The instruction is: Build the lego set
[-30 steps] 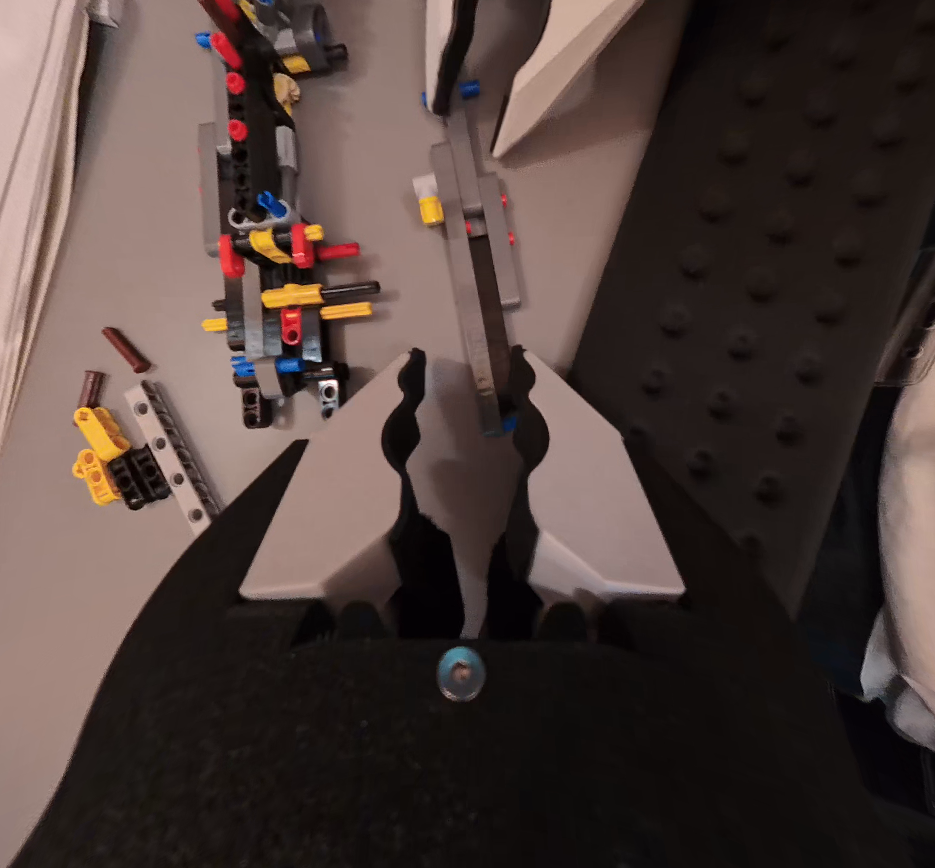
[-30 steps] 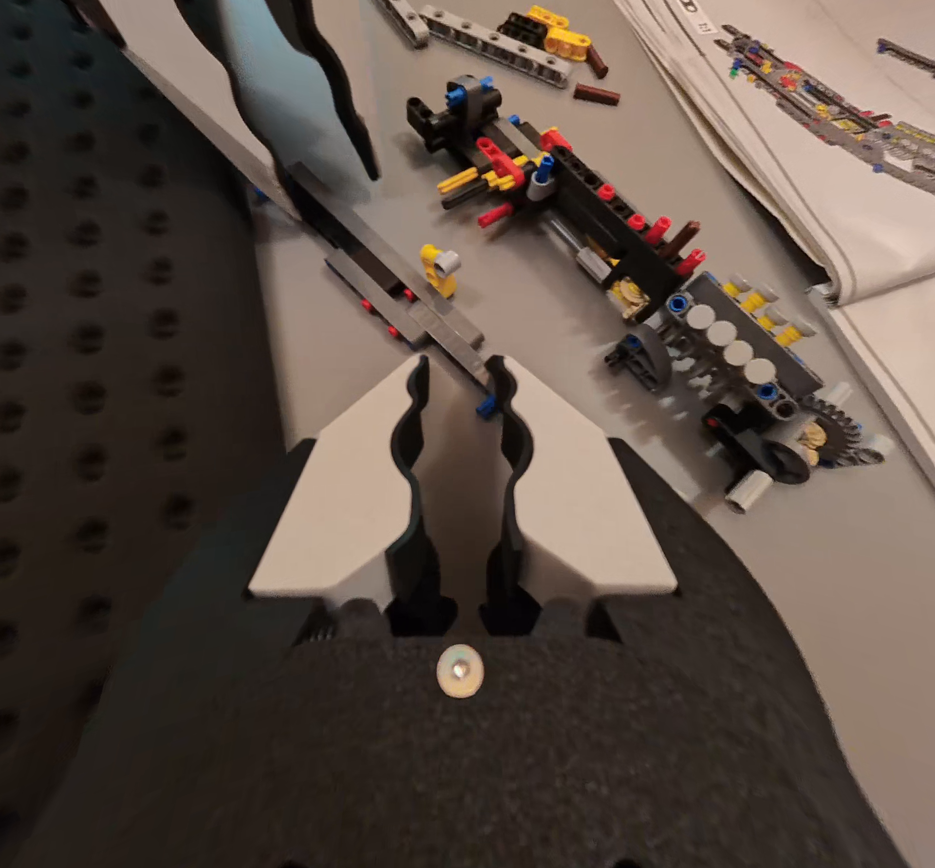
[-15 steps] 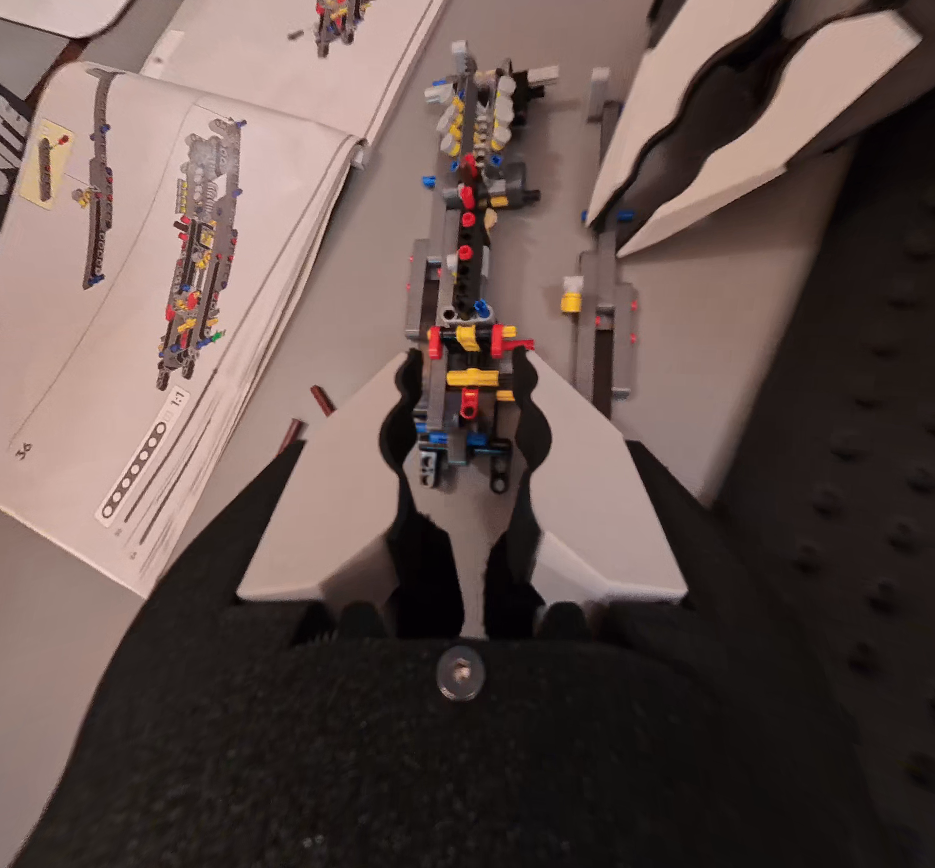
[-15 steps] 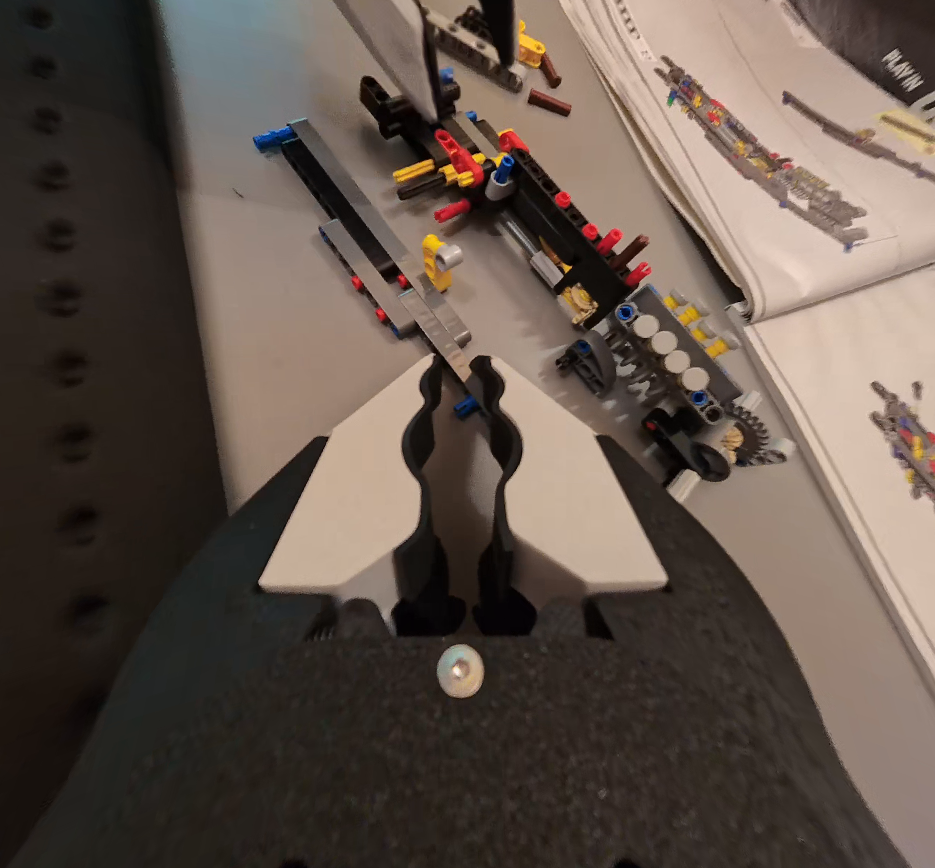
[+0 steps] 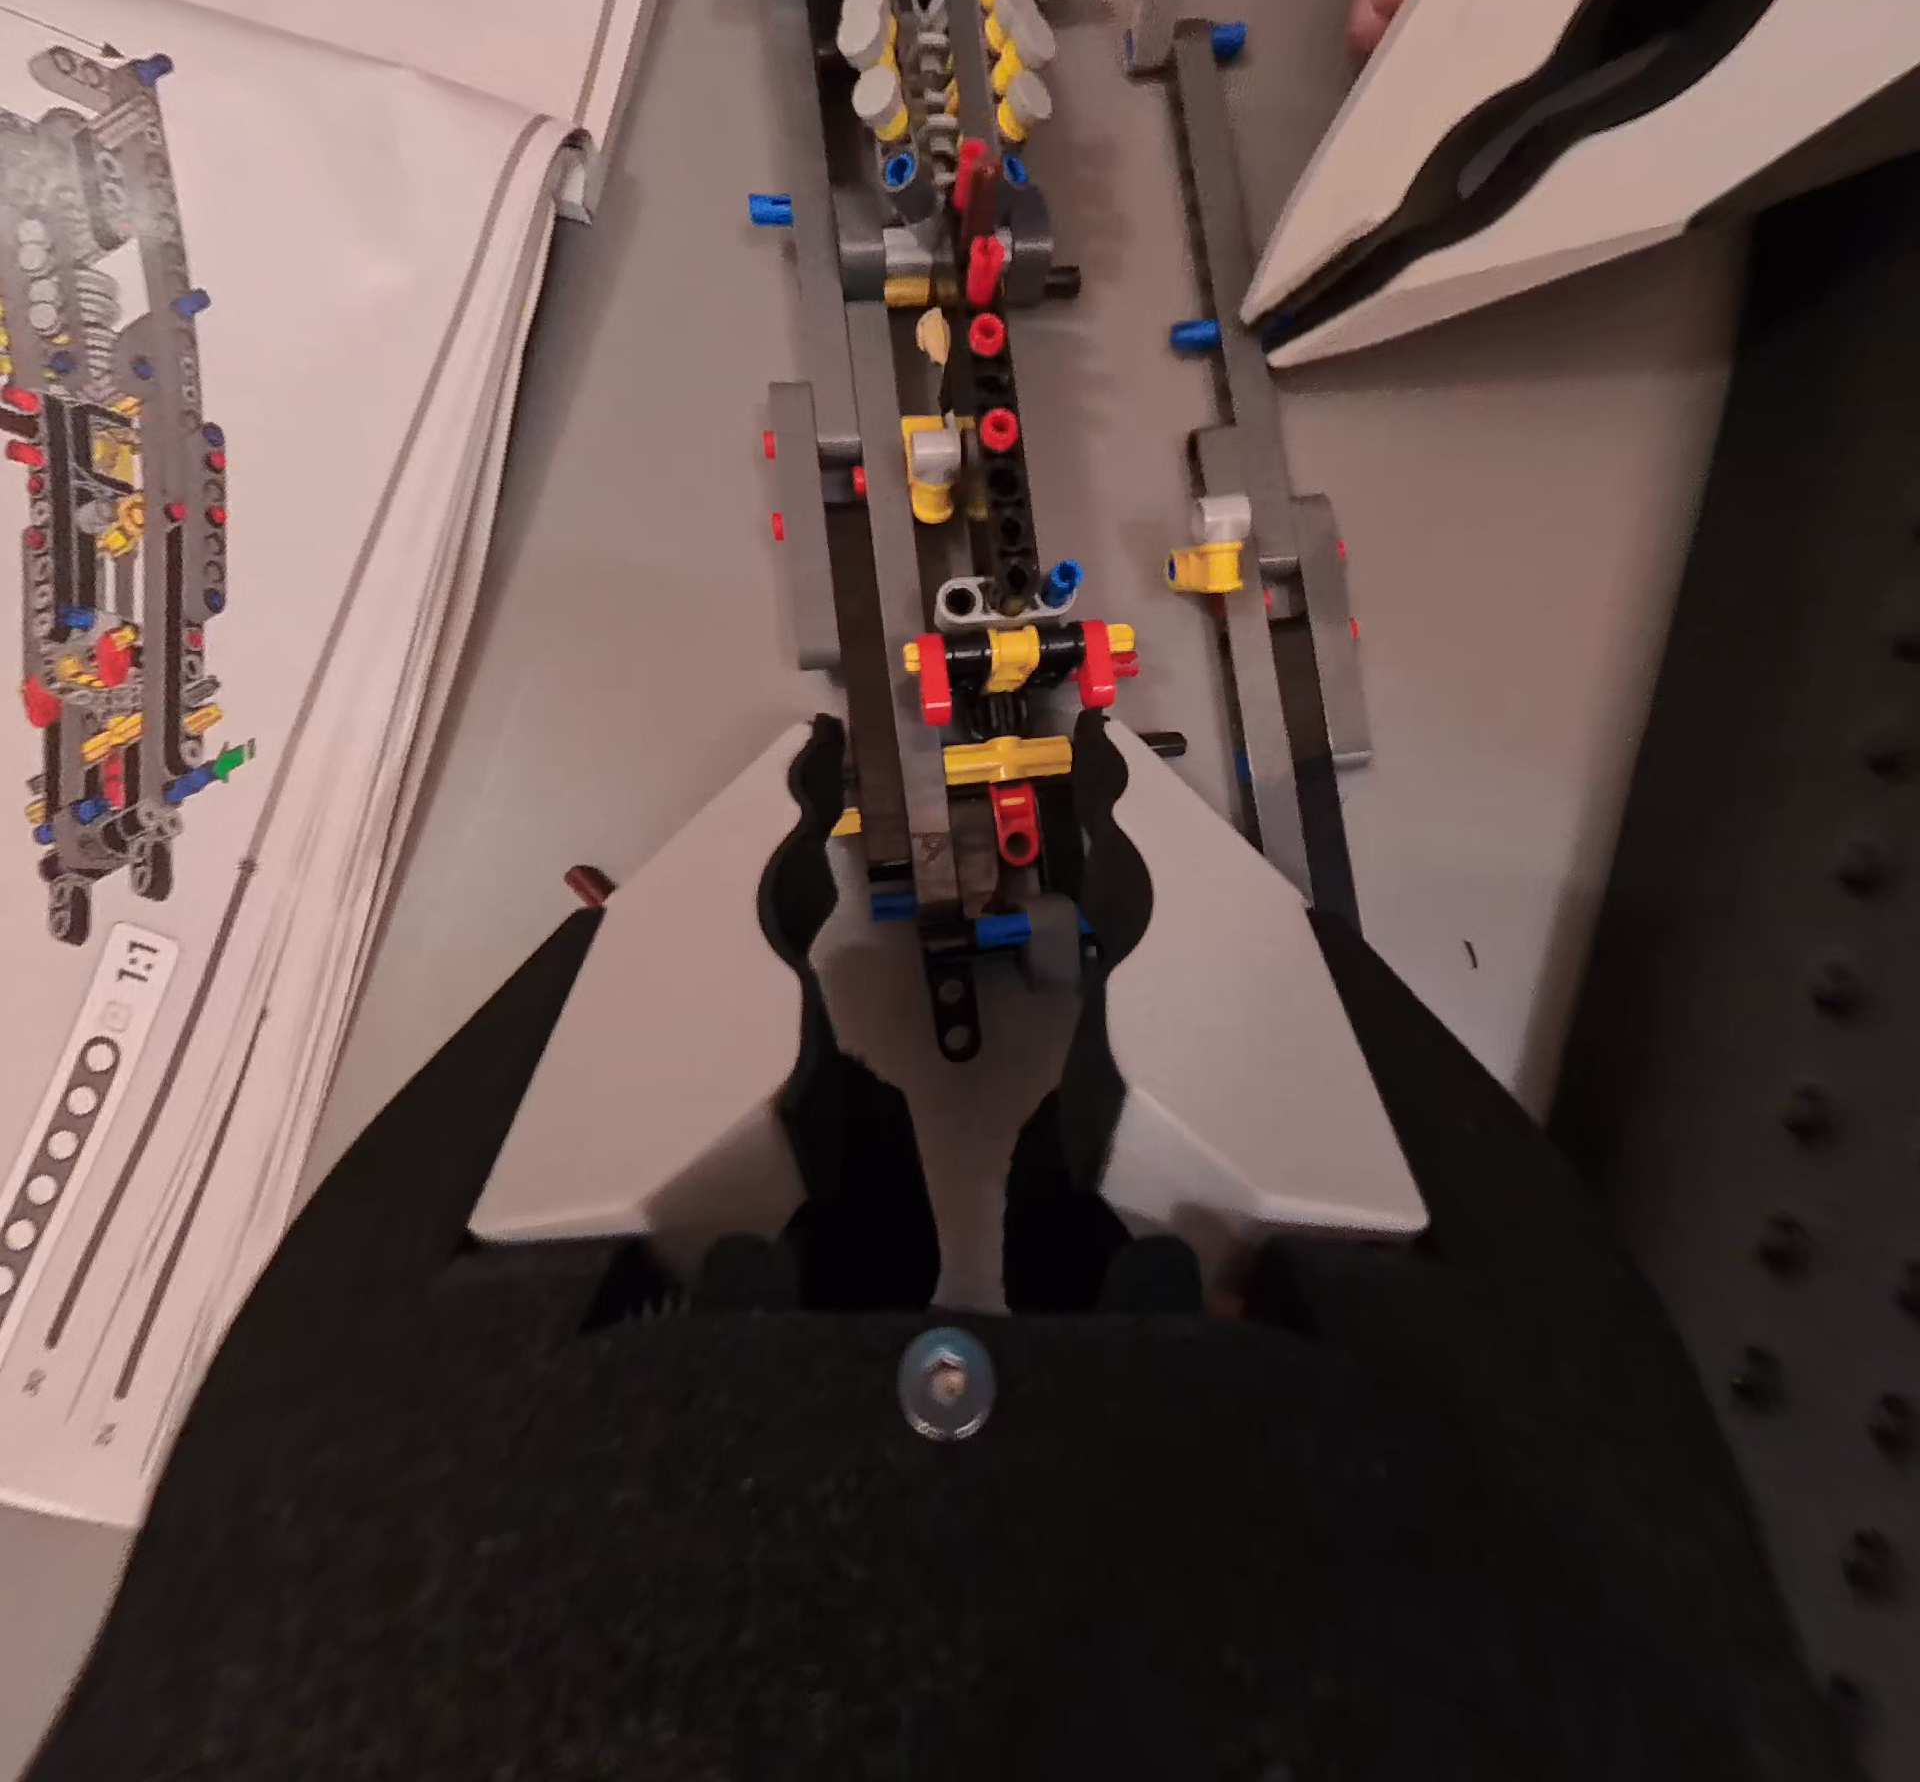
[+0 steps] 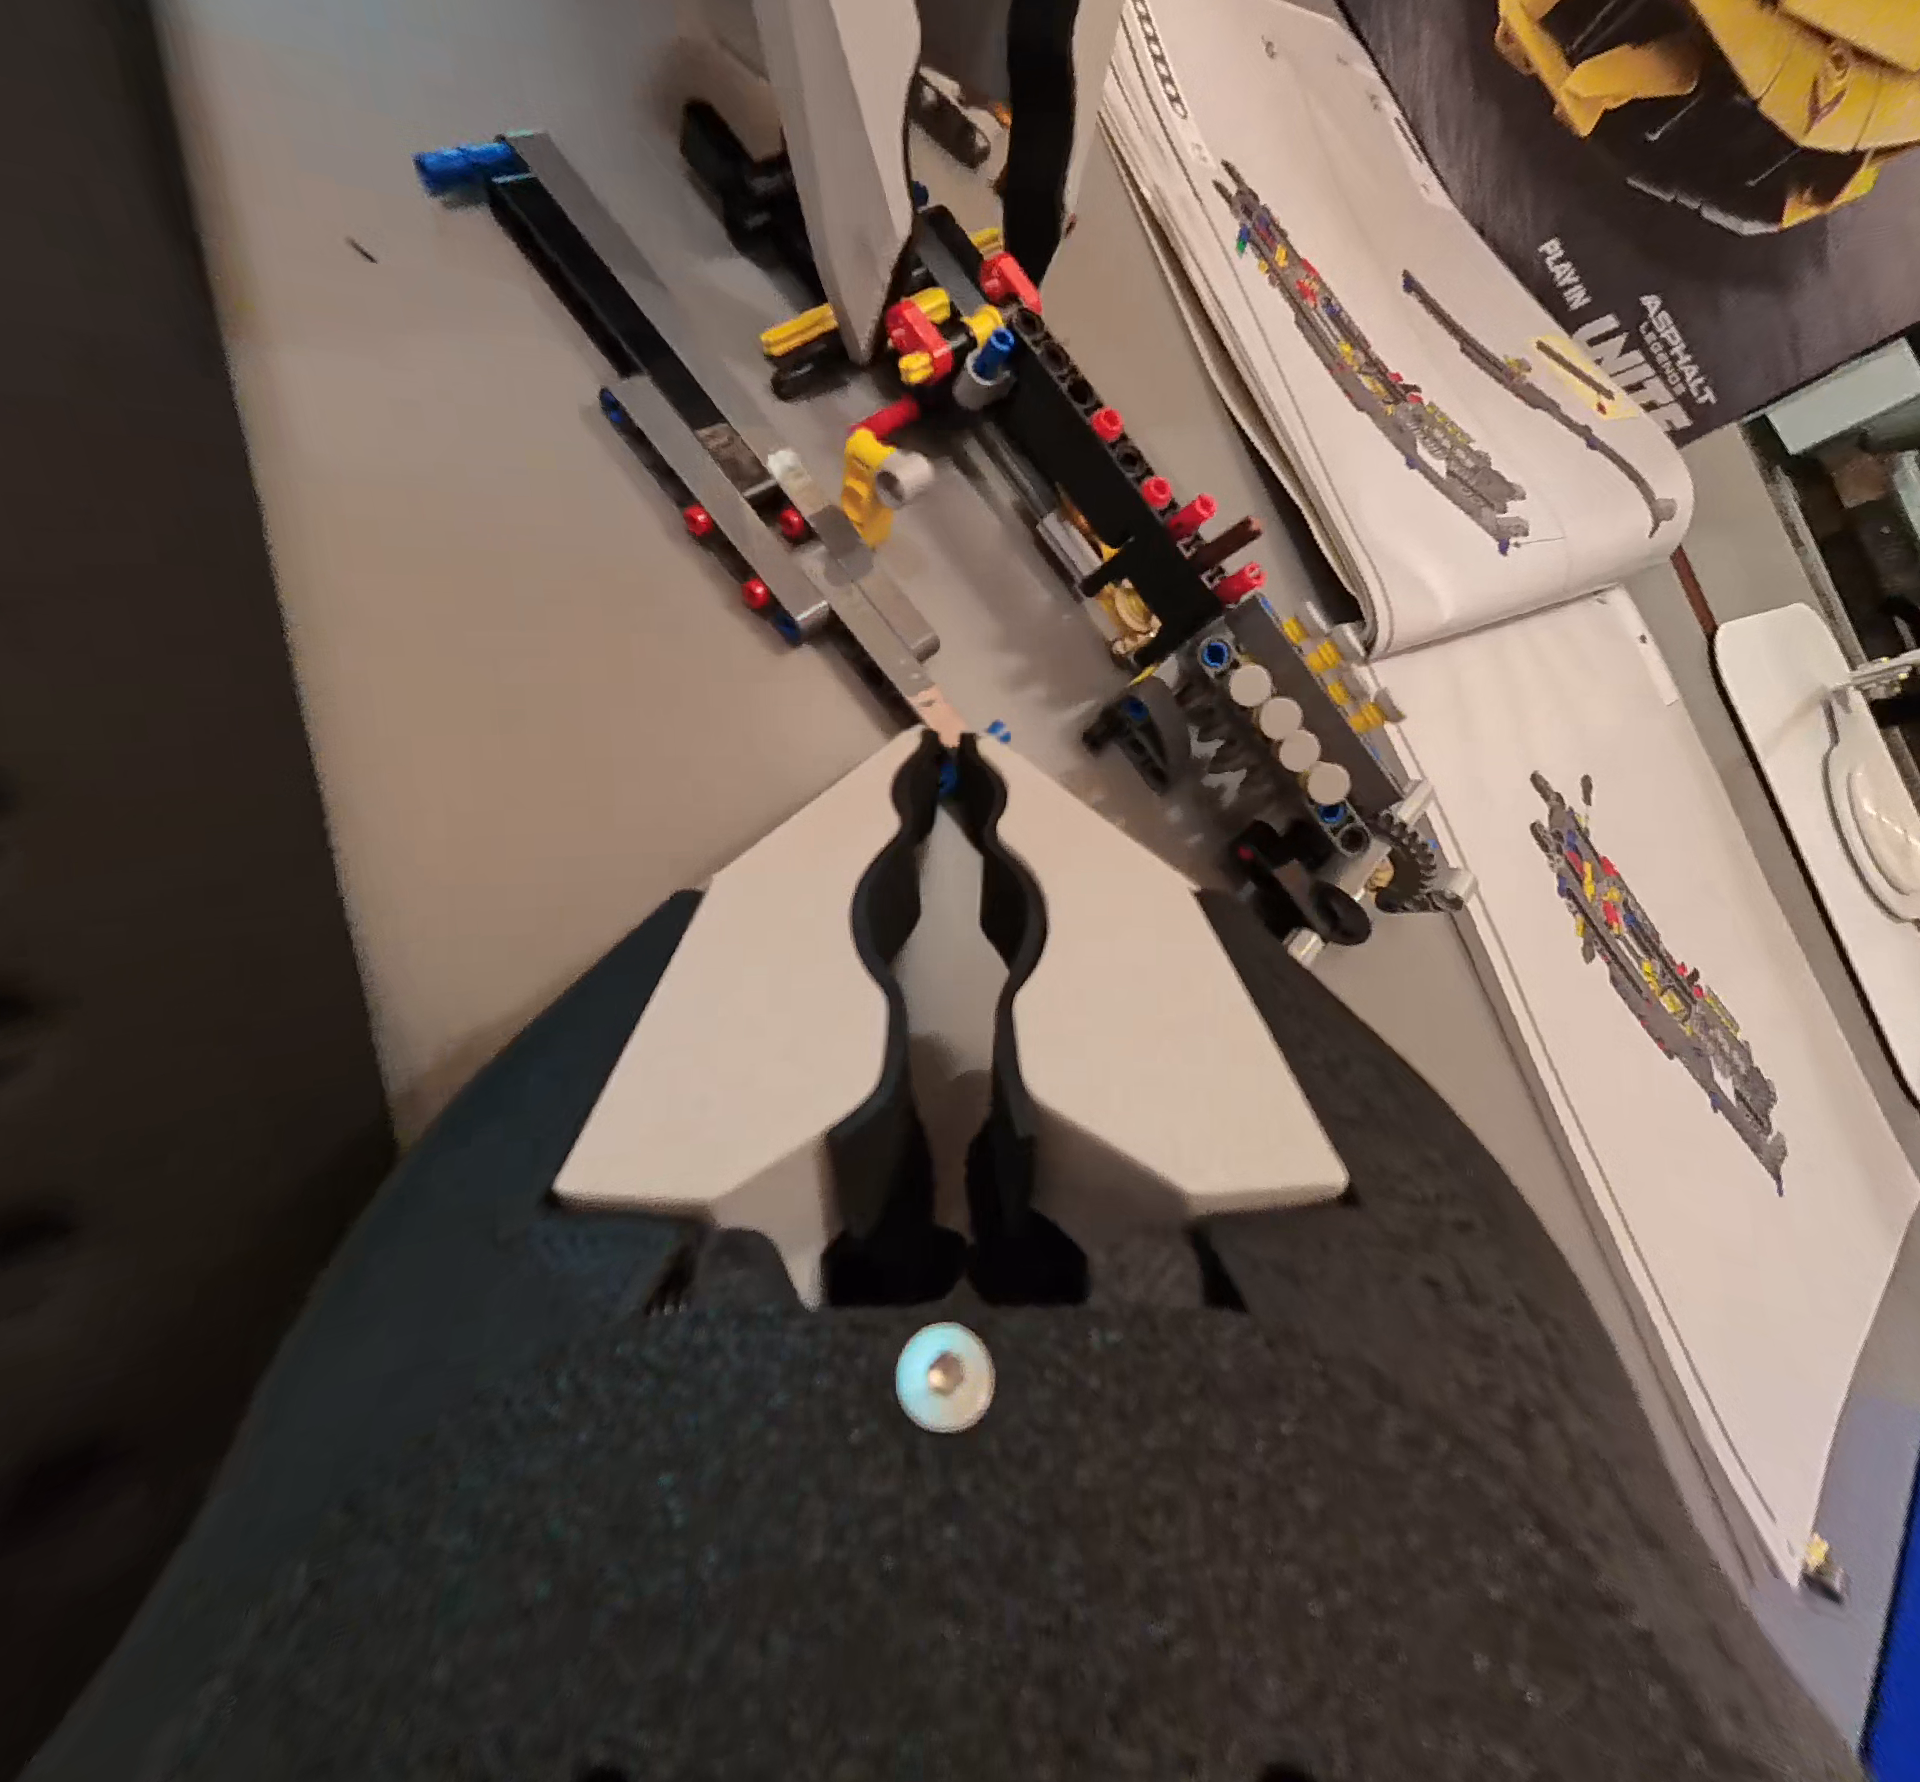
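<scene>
Left tongs (image 5: 956,745) sit apart, straddling the near end of the main frame (image 5: 935,506), one finger on each side of its yellow and red cross pieces; can't tell if the pads actually press on it. Right tongs (image 6: 948,750) are almost together, clamped on the tip of the side rail (image 6: 727,465), with a blue pin right at the pinch. Main frame lies flat on the tabletop (image 5: 644,589). Side rail lies parallel and just beside the main frame, not touching it. Instruction booklet (image 5: 312,382) lies open on the far side of the main frame from the rail.

Handling, judged: both pieces are light plastic and stiff along the beams, but only friction pins hold them together, so a twist could pop a joint. The rail is long, thin and held at one end; it will likely droop or swing when lifted, and smooth beam faces can slip between the pads. A grip nearer mid-length, across the flat sides of the overlapped beams, looks safer. Take the main frame by its grey and black side beams, not by the red and yellow axles sticking out; those would slide or pull off
</scene>
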`<state>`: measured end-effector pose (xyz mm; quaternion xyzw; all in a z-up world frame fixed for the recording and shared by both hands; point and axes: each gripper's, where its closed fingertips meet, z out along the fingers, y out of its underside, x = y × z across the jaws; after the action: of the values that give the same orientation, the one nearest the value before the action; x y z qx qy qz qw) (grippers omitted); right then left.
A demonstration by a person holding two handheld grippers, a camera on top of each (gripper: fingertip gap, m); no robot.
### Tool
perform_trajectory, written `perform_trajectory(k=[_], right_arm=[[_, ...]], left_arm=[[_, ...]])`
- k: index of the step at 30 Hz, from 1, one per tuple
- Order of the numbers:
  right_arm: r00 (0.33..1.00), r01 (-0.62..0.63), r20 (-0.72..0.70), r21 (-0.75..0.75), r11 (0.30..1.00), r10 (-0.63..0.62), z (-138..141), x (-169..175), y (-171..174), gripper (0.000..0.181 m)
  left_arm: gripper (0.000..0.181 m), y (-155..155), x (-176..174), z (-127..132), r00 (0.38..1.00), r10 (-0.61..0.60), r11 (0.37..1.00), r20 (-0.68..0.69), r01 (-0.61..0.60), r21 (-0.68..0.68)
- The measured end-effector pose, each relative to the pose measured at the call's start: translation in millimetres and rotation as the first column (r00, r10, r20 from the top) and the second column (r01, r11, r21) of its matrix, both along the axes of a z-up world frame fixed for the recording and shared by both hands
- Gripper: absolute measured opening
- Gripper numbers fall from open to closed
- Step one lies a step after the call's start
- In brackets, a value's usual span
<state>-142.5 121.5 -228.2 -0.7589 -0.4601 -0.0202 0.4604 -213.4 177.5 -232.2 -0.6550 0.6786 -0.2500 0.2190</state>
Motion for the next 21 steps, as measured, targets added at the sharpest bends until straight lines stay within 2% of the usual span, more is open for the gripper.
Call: perform_trajectory(k=[9, 21], right_arm=[[0.997, 0.07, -0.015, -0.019, 0.997, -0.071, -0.3, 7.8, 9.8, 0.002], [0.998, 0.062, 0.021, 0.031, 0.998, -0.063, 1.4, -2.9, 13.6, 0.003]], left_arm=[[0.04, -3.5, -18.4, -1.0, 0.998, -0.016, 0.99, 0.053, 0.023, -0.137], [0.04, -3.1, -20.0, -1.7, 0.997, -0.001, 0.995, 0.073, 0.008, -0.099]])
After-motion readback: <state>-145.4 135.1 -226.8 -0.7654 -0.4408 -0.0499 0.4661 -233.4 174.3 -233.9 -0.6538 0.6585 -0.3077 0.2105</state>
